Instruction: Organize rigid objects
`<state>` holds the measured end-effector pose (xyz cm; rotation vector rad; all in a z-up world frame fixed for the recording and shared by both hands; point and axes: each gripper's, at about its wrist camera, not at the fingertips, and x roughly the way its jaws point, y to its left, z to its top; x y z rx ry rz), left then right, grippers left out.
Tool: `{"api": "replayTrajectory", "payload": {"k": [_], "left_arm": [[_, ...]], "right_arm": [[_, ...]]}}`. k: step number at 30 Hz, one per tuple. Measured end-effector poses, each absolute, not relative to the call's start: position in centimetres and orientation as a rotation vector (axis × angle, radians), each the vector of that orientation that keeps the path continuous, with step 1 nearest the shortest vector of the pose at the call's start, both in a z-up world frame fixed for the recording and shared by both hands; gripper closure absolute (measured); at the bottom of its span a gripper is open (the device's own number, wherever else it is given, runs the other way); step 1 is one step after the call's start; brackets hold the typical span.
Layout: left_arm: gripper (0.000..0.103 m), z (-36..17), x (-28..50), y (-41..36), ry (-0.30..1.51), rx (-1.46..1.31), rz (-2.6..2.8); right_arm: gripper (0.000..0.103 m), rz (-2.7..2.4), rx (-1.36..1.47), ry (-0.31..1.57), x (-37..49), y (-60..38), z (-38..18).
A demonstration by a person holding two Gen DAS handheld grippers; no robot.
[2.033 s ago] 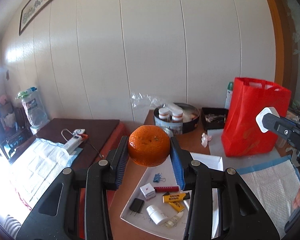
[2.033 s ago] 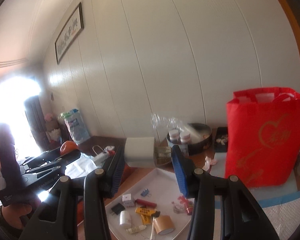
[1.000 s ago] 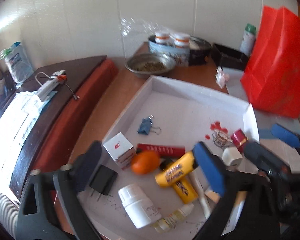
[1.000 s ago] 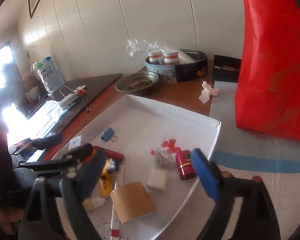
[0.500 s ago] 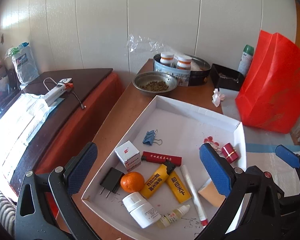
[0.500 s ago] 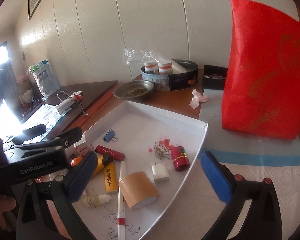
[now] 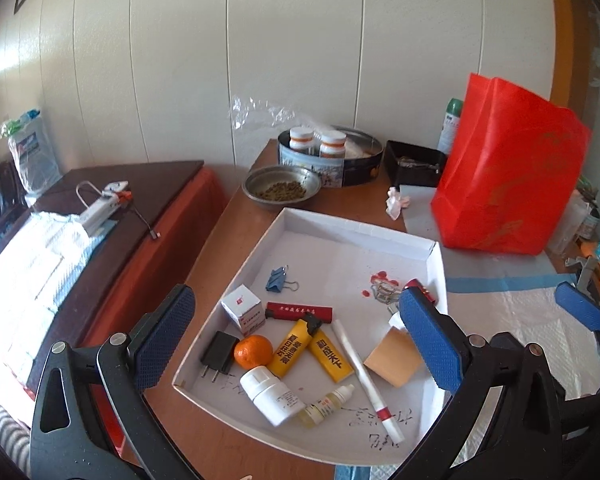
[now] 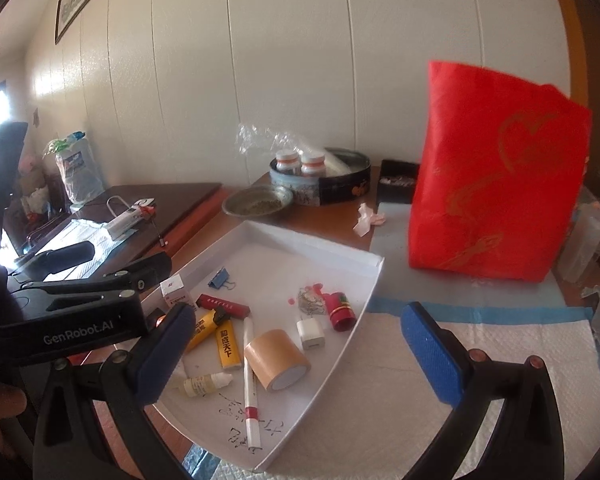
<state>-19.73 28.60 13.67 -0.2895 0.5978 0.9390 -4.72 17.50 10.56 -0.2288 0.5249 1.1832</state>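
A shallow white tray (image 7: 352, 226) on the wooden table holds the small objects. An orange (image 7: 253, 351) lies near its front left, beside a black plug (image 7: 218, 354), a white cube box (image 7: 243, 306), two yellow lighters (image 7: 296, 346) and a white bottle (image 7: 272, 396). A white charger cube (image 8: 310, 333) lies by a roll of brown tape (image 8: 276, 360) and a red cylinder (image 8: 339, 311). My left gripper (image 7: 296, 344) is open and empty above the tray's front. My right gripper (image 8: 296, 352) is open and empty over the tray's right side.
A red bag (image 7: 508, 172) stands at the right behind the tray. A metal bowl (image 7: 282, 189), a round tin with jars (image 7: 330, 156) and a black box (image 7: 414, 162) stand at the back. A white padded mat (image 8: 440, 380) covers the table's right.
Both grippers have let go: the orange and the white charger cube now lie in the tray. Both grippers have opened wide and pulled back and up from the tray.
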Motion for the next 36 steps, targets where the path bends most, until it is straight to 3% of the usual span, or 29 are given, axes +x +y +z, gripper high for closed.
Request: {"api": "replayTrajectory", "payload": {"k": [17, 36], "left_arm": [[0.000, 19.6, -23.2, 20.4, 0.501, -0.239, 1.061], [0.000, 20.1, -23.0, 8.9, 0.557, -0.280, 1.144]], "right_arm": [[0.000, 1.130, -0.099, 0.352, -4.8, 8.7, 15.6], [0.000, 1.183, 0.042, 0.272, -2.9, -4.6, 19.3]]}}
